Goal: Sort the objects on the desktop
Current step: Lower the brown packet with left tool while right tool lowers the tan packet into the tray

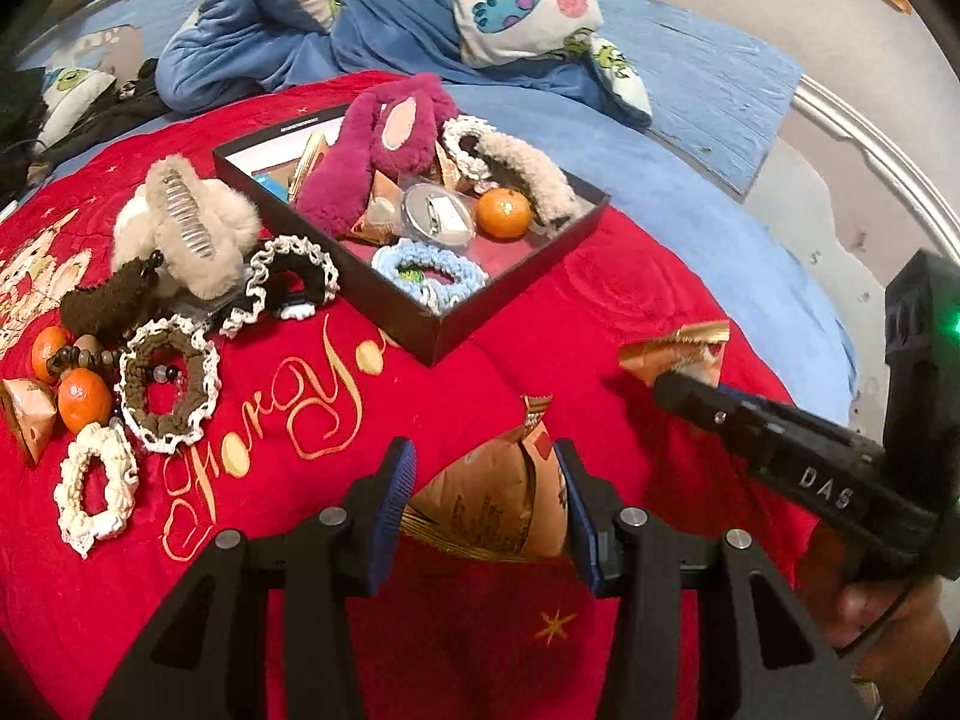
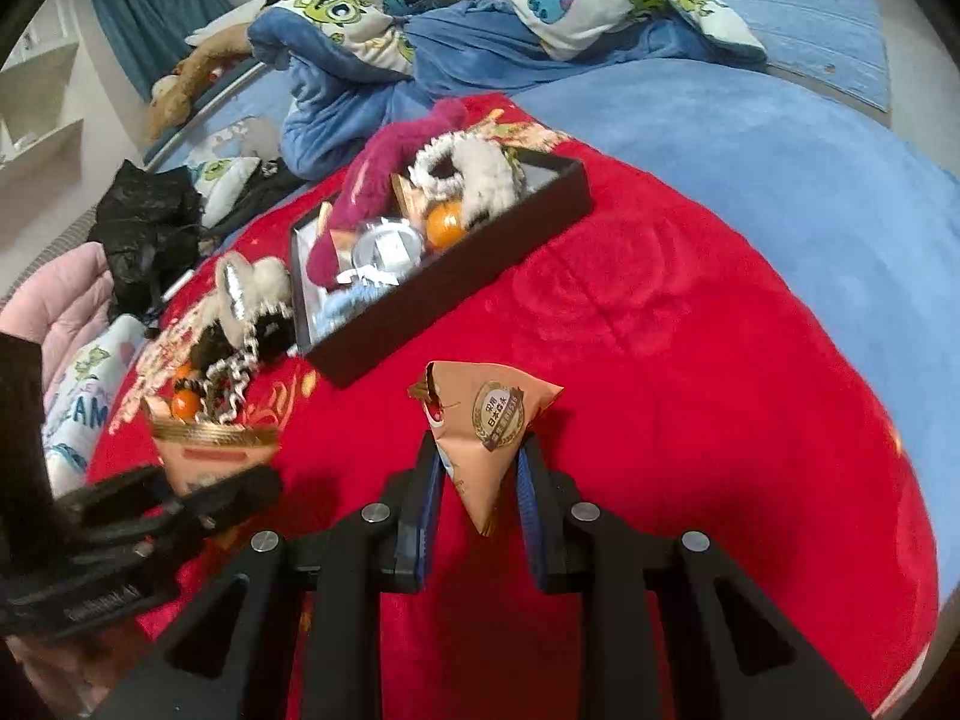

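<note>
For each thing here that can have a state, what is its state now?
Left tool: shut on a triangular snack packet, lifted.
Right tool: shut on a second triangular packet.
Black box: open, no lid, partly filled.
Tangerine: inside the box.
Beige fur hair clip: outside the box, on the red blanket.
</note>
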`<state>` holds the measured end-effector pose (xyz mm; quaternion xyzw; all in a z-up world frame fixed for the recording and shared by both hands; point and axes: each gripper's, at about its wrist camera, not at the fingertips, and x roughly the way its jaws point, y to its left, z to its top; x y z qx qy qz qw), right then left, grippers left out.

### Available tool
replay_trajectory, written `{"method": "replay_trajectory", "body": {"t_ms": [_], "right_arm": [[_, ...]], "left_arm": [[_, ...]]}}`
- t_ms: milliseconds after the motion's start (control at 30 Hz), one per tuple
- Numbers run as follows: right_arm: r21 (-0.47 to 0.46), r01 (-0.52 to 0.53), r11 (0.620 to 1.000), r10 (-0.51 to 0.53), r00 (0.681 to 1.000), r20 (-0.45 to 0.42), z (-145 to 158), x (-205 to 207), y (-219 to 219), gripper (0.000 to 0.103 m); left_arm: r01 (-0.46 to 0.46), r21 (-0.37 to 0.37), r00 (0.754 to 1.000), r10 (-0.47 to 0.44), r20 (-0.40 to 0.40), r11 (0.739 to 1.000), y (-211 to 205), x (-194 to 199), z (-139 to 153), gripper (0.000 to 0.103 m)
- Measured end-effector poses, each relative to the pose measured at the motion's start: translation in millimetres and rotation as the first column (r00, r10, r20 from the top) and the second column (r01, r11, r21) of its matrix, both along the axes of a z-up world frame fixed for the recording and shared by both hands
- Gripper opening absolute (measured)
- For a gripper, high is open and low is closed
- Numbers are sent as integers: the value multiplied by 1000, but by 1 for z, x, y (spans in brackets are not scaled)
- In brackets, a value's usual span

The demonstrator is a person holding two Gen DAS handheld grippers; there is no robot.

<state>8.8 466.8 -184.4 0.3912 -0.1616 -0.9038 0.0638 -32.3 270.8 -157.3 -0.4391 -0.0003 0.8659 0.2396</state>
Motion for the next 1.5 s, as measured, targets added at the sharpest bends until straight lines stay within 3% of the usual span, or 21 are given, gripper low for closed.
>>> {"method": "replay_trajectory", "body": {"t_ms": [367, 467, 633, 1067, 1500], "right_arm": [[7, -117, 993, 117, 992, -40, 24, -56, 9, 23], [-54, -119, 991, 117, 992, -39, 27, -69, 17, 23], [-4, -189, 982, 189, 980, -59, 35, -89, 6, 23], [25, -269, 963, 269, 963, 12, 18, -146, -5, 22], [-11, -251, 968, 251, 968, -6, 7, -164, 3, 23]], "left_arm": [[-79, 20, 997, 79, -9, 997, 20, -35, 9, 48], [-93, 16, 995, 93, -19, 996, 24, -47, 13, 48], [-114, 23, 993, 115, -20, 993, 25, -71, 15, 48], [-184, 55, 982, 186, -30, 981, 29, -121, 14, 48], [-196, -25, 980, 196, -21, 980, 36, -137, -6, 48]]}}
